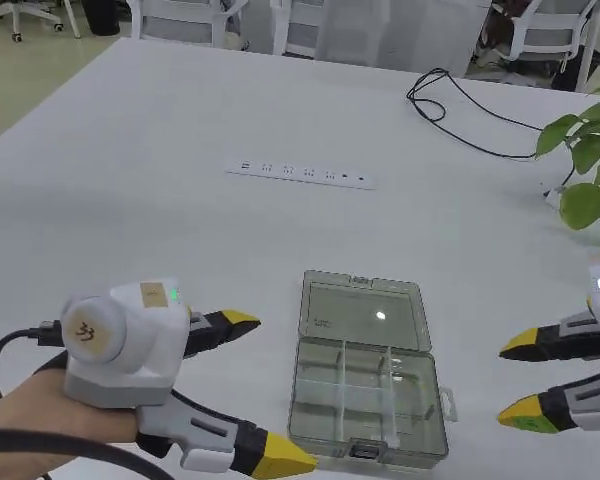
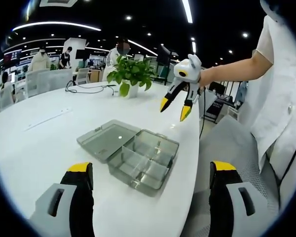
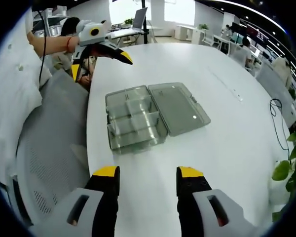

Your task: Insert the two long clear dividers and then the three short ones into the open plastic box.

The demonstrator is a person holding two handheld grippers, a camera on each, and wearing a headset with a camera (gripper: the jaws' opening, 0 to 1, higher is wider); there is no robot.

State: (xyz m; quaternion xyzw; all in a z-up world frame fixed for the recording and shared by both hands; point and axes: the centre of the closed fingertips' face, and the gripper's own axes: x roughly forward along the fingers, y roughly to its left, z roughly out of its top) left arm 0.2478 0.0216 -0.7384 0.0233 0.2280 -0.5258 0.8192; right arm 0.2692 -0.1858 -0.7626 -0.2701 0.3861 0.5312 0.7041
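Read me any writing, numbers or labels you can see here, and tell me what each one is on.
"33": handwritten on the round tan sticker on the body of the left claw.
A faint mark on the clear box lid: too small to read.
Markings along the white power strip: too small to read.

Box (image 1: 365,312) smoky grey-clear; left gripper (image 1: 268,390), right gripper (image 1: 515,380) yellow-tipped; table (image 1: 180,120) white; plant (image 1: 580,150) green.
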